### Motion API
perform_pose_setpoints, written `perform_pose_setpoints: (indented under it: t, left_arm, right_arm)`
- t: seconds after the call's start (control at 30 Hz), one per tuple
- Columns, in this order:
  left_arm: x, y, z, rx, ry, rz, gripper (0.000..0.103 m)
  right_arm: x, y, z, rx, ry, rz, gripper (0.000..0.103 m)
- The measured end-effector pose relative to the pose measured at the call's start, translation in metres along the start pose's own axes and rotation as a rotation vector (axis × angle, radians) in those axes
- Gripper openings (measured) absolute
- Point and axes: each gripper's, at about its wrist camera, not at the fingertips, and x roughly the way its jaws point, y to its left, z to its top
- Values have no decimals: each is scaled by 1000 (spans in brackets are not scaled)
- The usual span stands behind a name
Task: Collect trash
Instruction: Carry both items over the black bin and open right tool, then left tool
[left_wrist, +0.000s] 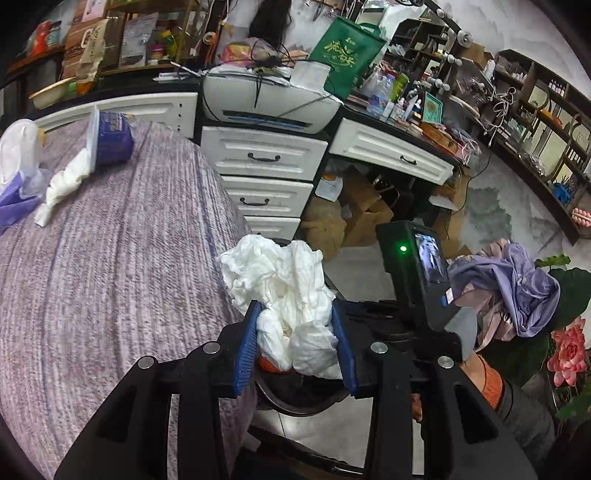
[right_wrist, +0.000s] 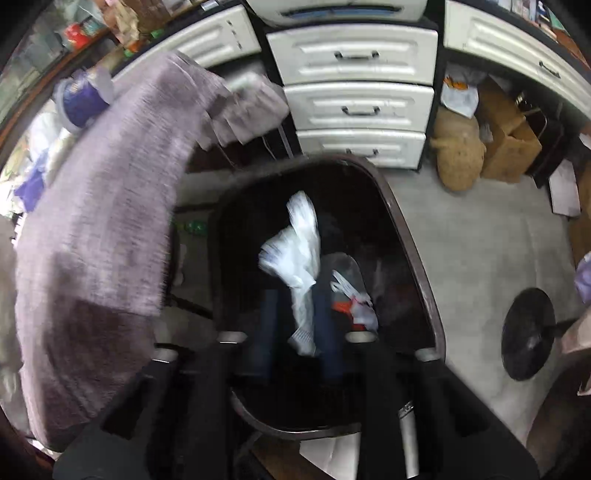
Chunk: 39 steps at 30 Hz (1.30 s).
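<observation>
A person's left gripper (left_wrist: 297, 343) holds a crumpled wad of white tissue (left_wrist: 284, 291), its blue-padded fingers (left_wrist: 245, 350) clamped on the wad's lower part at the edge of a surface draped in a mauve knitted cloth (left_wrist: 110, 258). Just below the fingers in the left wrist view shows the rim of a dark trash bin (right_wrist: 406, 236). The right wrist view looks steeply down into that bin, which stands on a pale floor (right_wrist: 461, 229) in front of a white chest of drawers (right_wrist: 358, 85). The right gripper (right_wrist: 299, 332) hangs over the bin's mouth with its fingers apart; a blurred strip of white tissue or plastic (right_wrist: 299, 243) lies between them over the opening, and whether the pads touch it cannot be told through the blur. More white and orange scraps (right_wrist: 354, 302) lie inside the bin. Farther back on the mauve cloth in the left view rest a twisted white tissue (left_wrist: 64, 184), a purple tissue pack (left_wrist: 110, 138) and a clear plastic bag (left_wrist: 18, 155).
</observation>
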Motion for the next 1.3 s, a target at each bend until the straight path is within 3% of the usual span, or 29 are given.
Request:
perform_pose_setpoints:
  t: [0.03, 0.33, 0.7, 1.13, 1.23, 1.3]
  left_arm:
    - [2, -1, -1, -1, 8, -3, 38]
    - [20, -12, -5, 20, 69, -33, 38]
    - [71, -31, -4, 85, 201, -45, 38]
    - [103, -43, -10, 136, 296, -40, 39]
    - [105, -44, -11, 140, 308, -37, 44]
    - [105, -46, -11, 144, 313, -29, 56]
  right_arm:
    - [-1, -1, 0, 12, -13, -13, 69]
    - [-39, -30, 11, 134, -185, -45, 80]
    - [-86, -65, 19, 264, -332, -56, 81]
    - [-95, -67, 20, 266, -357, -54, 81]
    - [-95, -67, 19, 265, -351, -49, 81]
    - [-94, -66, 19, 262, -349, -47, 81]
